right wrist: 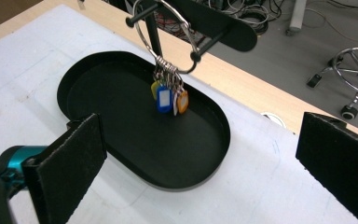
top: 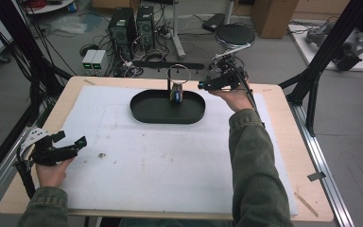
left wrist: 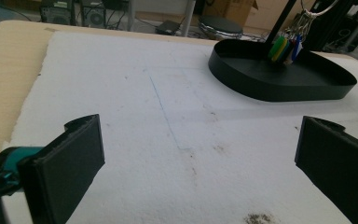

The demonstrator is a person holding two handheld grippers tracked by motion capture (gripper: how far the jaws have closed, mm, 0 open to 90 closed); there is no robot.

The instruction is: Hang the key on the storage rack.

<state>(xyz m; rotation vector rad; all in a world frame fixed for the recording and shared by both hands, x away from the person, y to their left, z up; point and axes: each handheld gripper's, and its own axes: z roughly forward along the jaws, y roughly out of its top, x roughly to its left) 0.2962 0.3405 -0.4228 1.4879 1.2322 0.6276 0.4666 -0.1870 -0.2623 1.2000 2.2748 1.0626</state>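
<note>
Key tags (right wrist: 170, 99), blue, yellow, orange and white, hang bunched from a metal ring (right wrist: 165, 35) on a post over the black oval tray (right wrist: 200, 168); their labels are unreadable. Right claw (top: 203, 85) hovers beside the tray, wide open, empty. Left claw (top: 78, 142) rests open, empty, on the counter (top: 170, 156), well apart.

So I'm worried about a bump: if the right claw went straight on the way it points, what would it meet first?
Probably the bunch of coloured plastic key tags hanging on the metal ring above the black oval tray; the open right claw aims about there, though depth is unclear.
</note>
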